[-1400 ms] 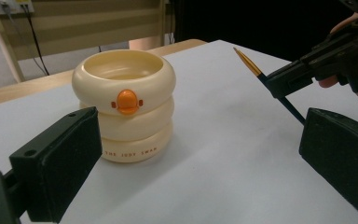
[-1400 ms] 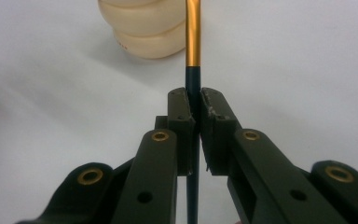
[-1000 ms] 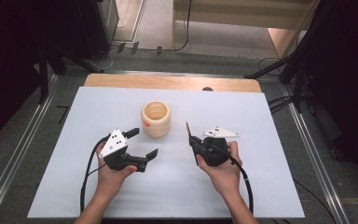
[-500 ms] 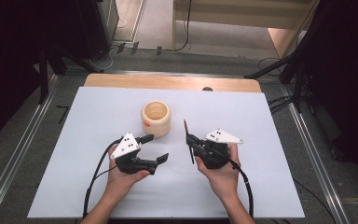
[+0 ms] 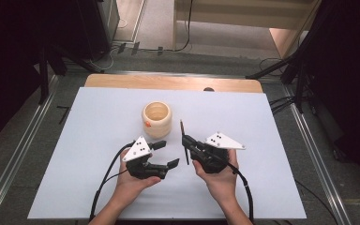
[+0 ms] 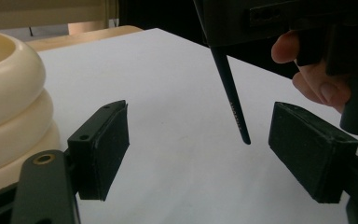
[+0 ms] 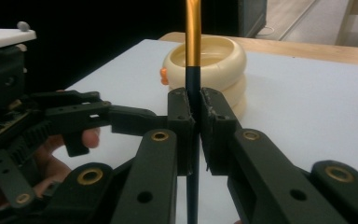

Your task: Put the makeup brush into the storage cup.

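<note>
Item: paintbrush (image 5: 183, 140), dark handle, gold ferrule. Location: clenched upright between the fingers of the right gripper (image 5: 186, 141), above the white bench (image 5: 262, 122), its lower tip clear of the surface.

Left gripper (image 5: 167, 154): fingers released and lately narrowing, flanking the brush tip without contact.

Cream ribbed pot (image 5: 157, 119): just beyond both grippers.

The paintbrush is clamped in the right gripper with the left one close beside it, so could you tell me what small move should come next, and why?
Probably ease the left gripper a little further in so its pads bracket the paintbrush handle. Its jaws have just been closing, yet they are open, the handle's tip hanging between them and touching neither pad. The right gripper holds the brush firmly, so a handover looks likely.
</note>
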The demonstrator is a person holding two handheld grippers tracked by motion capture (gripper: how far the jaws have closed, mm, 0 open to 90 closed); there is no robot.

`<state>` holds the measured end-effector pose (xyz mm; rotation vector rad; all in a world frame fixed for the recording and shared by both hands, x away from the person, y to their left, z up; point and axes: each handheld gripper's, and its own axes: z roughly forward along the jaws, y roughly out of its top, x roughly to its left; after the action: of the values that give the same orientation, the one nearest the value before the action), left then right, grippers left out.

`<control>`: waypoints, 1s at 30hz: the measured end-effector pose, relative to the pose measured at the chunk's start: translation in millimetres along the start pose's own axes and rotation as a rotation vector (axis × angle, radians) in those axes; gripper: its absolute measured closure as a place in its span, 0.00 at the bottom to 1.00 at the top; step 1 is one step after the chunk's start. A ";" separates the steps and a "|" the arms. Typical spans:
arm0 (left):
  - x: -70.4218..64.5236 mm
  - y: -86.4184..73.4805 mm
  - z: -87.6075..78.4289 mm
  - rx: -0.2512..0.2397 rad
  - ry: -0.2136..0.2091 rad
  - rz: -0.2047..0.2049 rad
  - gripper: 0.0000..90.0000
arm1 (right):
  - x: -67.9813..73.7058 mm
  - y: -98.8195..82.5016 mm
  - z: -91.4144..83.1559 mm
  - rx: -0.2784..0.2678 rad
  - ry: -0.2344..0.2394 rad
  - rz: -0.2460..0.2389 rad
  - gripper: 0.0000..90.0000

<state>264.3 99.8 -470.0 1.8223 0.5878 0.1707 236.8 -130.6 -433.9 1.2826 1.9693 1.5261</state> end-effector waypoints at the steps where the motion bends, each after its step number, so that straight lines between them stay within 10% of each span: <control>1: -1.2 -0.2 1.3 0.001 -0.003 -0.004 0.26 | 1.8 -0.4 0.4 -0.003 0.004 -0.002 0.94; 15: -8.8 -0.5 9.6 0.002 -0.060 -0.052 0.47 | 19.1 -4.9 4.2 -0.036 0.061 -0.017 0.93; 21: -4.9 -0.2 9.3 0.010 -0.166 -0.135 0.68 | 24.3 -6.7 4.9 -0.058 0.070 -0.031 0.93; 30: -2.7 -0.8 9.5 0.037 -0.166 -0.177 0.90 | 27.9 -8.9 5.3 -0.064 0.066 -0.042 0.93</control>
<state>265.6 90.6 -473.4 1.7888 0.6338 -0.1102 221.7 -105.1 -436.9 1.1720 1.9581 1.6167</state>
